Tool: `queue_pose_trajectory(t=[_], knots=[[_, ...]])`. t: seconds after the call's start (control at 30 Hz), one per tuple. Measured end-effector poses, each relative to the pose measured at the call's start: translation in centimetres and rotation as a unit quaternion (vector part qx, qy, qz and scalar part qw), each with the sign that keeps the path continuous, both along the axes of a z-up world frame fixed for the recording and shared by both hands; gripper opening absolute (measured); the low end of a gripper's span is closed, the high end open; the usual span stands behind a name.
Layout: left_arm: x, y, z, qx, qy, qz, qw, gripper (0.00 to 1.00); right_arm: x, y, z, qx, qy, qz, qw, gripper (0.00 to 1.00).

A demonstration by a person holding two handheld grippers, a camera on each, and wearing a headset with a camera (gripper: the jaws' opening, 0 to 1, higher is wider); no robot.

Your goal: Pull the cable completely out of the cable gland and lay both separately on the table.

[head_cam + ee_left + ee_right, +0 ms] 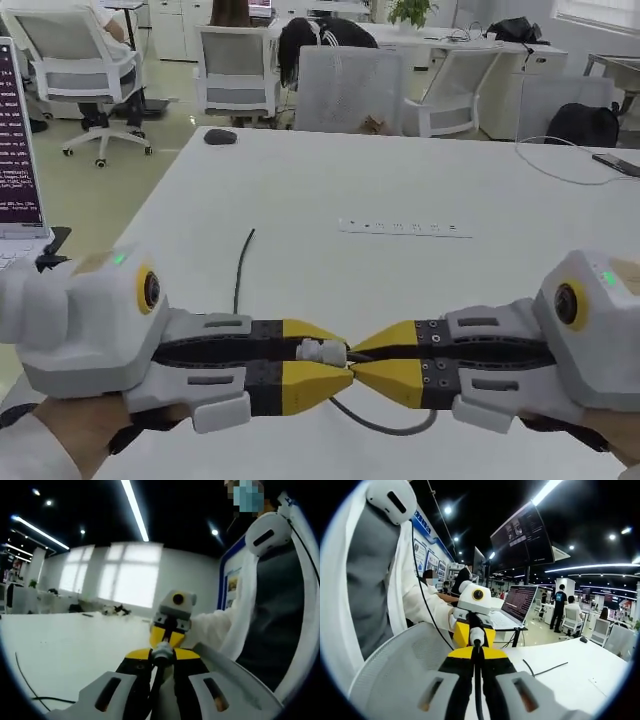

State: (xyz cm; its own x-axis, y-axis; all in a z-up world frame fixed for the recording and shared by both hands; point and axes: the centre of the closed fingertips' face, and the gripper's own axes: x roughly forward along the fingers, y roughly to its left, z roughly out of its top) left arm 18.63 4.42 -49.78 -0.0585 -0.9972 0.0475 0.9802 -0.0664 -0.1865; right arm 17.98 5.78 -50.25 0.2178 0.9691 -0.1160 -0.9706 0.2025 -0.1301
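Note:
Over the white table (pixel 330 190) both grippers meet tip to tip. My left gripper (pixel 340 362) is shut on the pale grey cable gland (pixel 320 350), which sits at its yellow tips in the left gripper view (pixel 161 651). My right gripper (pixel 362 362) faces it and is shut on the black cable (pixel 476 680) just behind the gland (pixel 476 636). The cable (pixel 238 275) trails away across the table and loops below the jaws. The right gripper (pixel 168 632) looks straight into the left gripper view, and the left gripper (pixel 472 632) into the right gripper view.
An open laptop (pixel 15 150) stands at the table's left edge. A dark mouse (pixel 220 137) lies at the far side and a white strip (pixel 405 228) in the middle. A thin white lead (pixel 560 165) curls at the far right. Office chairs (pixel 345 90) line the back.

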Motion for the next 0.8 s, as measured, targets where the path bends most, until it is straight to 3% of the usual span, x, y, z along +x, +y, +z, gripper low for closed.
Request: queue_pose_trajectory(t=[0.1,0.23,0.6,0.7,0.8], knots=[[0.1,0.1,-0.4,0.012,-0.002,0.002,0.9999,0.16,0.2,-0.3,-0.7,-0.022,-0.006,-0.001,0.9997,0.04],[0.5,0.3,-0.4,0.012,0.003,0.009,0.9999,0.16,0.5,-1.5,-1.2,-0.036,-0.007,-0.010,0.9993,0.04],[1.4,0.9,0.0,0.002,0.005,0.029,0.9996,0.16,1.5,-5.4,-5.4,-0.105,0.003,-0.051,0.9932,0.04],[1.5,1.0,0.2,-0.004,0.001,0.031,0.9995,0.16,1.6,-6.0,-6.2,-0.113,0.006,-0.061,0.9917,0.04],[1.3,0.8,-0.1,0.005,-0.001,0.028,0.9996,0.16,1.5,-6.0,-6.6,-0.111,0.009,-0.065,0.9917,0.04]])
